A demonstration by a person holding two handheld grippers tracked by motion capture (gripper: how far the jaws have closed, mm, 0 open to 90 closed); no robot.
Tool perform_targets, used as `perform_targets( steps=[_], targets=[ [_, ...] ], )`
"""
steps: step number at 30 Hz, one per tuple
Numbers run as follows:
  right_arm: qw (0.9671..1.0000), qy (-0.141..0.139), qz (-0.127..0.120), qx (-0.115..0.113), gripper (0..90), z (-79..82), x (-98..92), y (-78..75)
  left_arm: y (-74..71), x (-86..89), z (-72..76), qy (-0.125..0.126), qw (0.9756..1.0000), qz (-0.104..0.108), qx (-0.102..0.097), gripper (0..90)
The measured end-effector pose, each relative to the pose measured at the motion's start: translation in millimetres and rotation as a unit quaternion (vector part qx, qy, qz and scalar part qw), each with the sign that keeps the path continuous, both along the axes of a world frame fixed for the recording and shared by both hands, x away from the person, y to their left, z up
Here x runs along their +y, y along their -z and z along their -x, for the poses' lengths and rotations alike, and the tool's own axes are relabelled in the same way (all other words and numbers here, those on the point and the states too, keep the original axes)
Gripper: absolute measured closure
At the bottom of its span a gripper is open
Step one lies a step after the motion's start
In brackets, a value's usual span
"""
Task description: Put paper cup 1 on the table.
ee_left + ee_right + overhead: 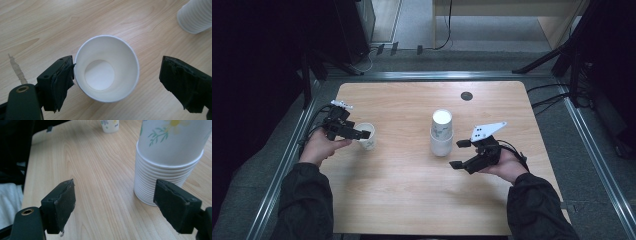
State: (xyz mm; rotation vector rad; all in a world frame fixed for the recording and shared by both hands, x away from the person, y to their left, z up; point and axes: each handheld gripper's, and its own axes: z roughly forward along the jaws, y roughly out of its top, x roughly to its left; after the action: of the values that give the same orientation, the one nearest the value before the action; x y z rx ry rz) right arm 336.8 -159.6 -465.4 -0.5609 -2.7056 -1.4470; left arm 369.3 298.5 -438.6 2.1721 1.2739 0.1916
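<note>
Wooden table (pixel 412 190) | left tool (pixel 117 82) spread wide – paper cup (pixel 106 68) between | right tool (pixel 113 202) apart – cup stack (pixel 167 165) just beside

Light wooden table (pixel 412 200), single upright paper cup (pixel 367 136) at left, inverted cup stack (pixel 441 133) mid-table.

No text, label, brand, number or sign can be read anywhere. The stack of paper cups (pixel 170 160) at the upper right of the right gripper view carries only a printed yellow flower with green sprigs, no lettering; the single cup (pixel 110 125) at the top centre bears a similar small floral print, too small to show any words.
</note>
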Motion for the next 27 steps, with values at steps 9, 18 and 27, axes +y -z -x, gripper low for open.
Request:
perform_targets(
  steps=[9,18,27],
  targets=[
    [0.9995,0.016,-0.008,-0.028,23.5,-0.2,-9.5,-14.6,-22.9,-9.4,13.9,0.037,0.9985,0.032,-0.025,13.3],
    [0.9979,0.057,-0.006,-0.029,28.4,-13.3,-13.5,-24.2,-30.0,-21.3,23.8,0.079,0.995,0.049,-0.036,13.8],
    [0.9974,0.06,-0.005,-0.04,30.2,-33.8,-9.7,-35.8,-32.1,-38.5,33.1,0.125,0.989,0.067,-0.04,13.9]
  ],
)
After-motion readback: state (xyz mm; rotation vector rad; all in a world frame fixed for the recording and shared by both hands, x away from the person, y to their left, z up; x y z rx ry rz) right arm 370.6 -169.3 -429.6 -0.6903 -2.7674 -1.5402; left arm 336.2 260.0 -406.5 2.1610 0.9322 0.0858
